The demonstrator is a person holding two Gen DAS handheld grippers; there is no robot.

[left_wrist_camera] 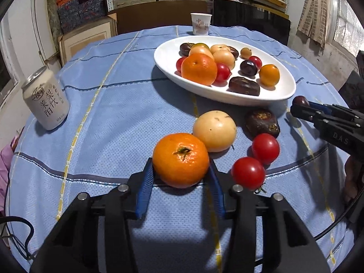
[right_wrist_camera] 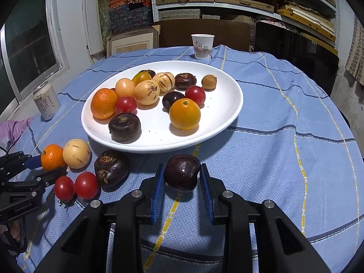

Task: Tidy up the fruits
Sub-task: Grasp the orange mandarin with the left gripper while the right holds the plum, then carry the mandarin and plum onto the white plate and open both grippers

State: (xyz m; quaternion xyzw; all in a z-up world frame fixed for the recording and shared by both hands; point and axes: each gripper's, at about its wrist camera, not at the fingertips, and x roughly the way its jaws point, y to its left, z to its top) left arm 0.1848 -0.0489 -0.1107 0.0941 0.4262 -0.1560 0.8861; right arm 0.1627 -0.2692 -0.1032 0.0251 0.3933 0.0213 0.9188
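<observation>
Two grippers at work over a blue checked tablecloth (right_wrist_camera: pixel 273 136) on a round table. Left gripper (left_wrist_camera: pixel 180 177) pinching a mandarin (left_wrist_camera: pixel 180 159) between blue pads, near the table's near edge; resting on the cloth or lifted, cannot tell. Right gripper (right_wrist_camera: pixel 182 182) clamped on a dark glossy chestnut-like fruit (right_wrist_camera: pixel 182 175) just in front of the white plate (right_wrist_camera: pixel 227 113).

Beside the mandarin on the cloth: one pale yellow round fruit (left_wrist_camera: pixel 214 130) touching it, one dark water chestnut (left_wrist_camera: pixel 262 122), two cherry tomatoes (left_wrist_camera: pixel 265 148) (left_wrist_camera: pixel 248 173) close together. Toward the left edge, a white drink can (left_wrist_camera: pixel 45 97); at the far edge behind the plate, a paper cup (right_wrist_camera: pixel 203 46).

Mandarin bright orange, dimpled skin, green stem scar facing up.

On the plate, counted from the right wrist view: two orange citrus, three dark water chestnuts plus one partly hidden at the back, two cherry tomatoes with a third barely showing, three pale yellow fruits, two of them streaked, one yellow-green fruit, one small tan fruit, one dark glossy fruit.
</observation>
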